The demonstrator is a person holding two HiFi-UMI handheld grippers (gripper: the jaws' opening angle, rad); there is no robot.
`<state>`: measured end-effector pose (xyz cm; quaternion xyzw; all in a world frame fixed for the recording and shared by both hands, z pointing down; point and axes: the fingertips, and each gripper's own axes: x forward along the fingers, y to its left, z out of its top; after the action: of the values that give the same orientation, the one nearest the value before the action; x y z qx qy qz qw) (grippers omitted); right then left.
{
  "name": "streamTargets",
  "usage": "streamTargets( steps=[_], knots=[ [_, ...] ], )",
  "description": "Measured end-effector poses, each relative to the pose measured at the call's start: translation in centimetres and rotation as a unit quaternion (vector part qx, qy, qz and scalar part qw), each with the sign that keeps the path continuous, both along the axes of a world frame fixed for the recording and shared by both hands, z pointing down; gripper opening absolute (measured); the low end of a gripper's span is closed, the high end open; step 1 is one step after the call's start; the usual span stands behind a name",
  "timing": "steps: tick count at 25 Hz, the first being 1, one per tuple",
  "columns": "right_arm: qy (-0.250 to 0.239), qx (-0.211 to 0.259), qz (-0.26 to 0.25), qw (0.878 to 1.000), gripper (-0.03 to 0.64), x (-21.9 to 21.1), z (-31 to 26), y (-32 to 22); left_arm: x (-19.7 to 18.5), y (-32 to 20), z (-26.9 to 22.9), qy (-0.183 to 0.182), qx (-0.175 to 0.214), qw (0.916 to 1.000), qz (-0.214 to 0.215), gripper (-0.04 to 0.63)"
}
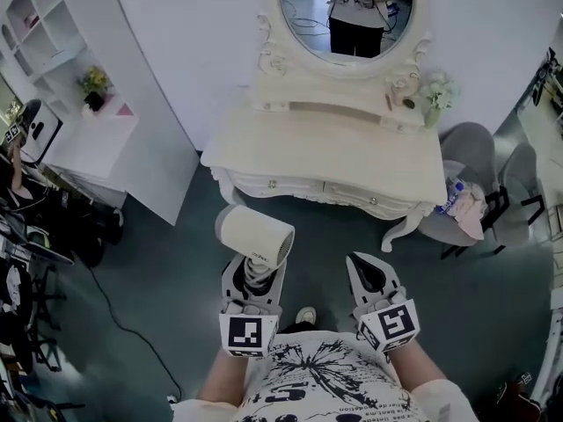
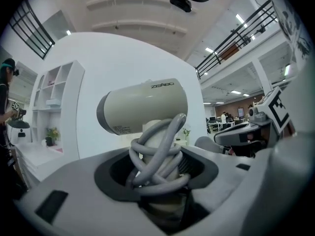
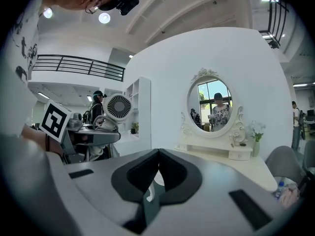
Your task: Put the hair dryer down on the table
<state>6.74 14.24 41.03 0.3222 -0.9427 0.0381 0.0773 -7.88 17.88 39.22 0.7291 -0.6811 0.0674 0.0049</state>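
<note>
Cream dressing table (image 1: 325, 161) far ahead | my left gripper (image 1: 254, 275) clamps the hair dryer (image 1: 255, 234) by its cord-wrapped handle | my right gripper (image 1: 369, 272): jaws together, nothing between them

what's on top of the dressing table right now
An oval mirror on a raised shelf at the back, and a small vase of flowers at its right end. The front of the dressing table looks bare. Drawer contents are hidden.

Hair dryer (image 2: 142, 109) handle mostly hidden by coiled cord (image 2: 157, 156) (mirror (image 1: 347, 16) cropped at top).
</note>
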Motion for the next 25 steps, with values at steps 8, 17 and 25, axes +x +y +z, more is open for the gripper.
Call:
streamTargets(
  steps=[8, 17, 25],
  knots=[
    [0.009, -0.009, 0.005, 1.000, 0.017, -3.8, 0.7, -5.8, -4.0, -6.1, 0.4, 0.013, -0.010, 0.9998, 0.007, 0.242],
    [0.005, -0.022, -0.002, 1.000, 0.017, -6.0, 3.2, -14.3, -5.8, -14.1, 3.7, 0.011, -0.031, 0.9994, 0.006, 0.242],
    [-0.010, -0.020, -0.005, 1.000, 0.017, -7.9, 2.2, -25.9, -7.3, -24.8, 3.6, 0.014, -0.047, 0.9988, 0.007, 0.242]
  ],
)
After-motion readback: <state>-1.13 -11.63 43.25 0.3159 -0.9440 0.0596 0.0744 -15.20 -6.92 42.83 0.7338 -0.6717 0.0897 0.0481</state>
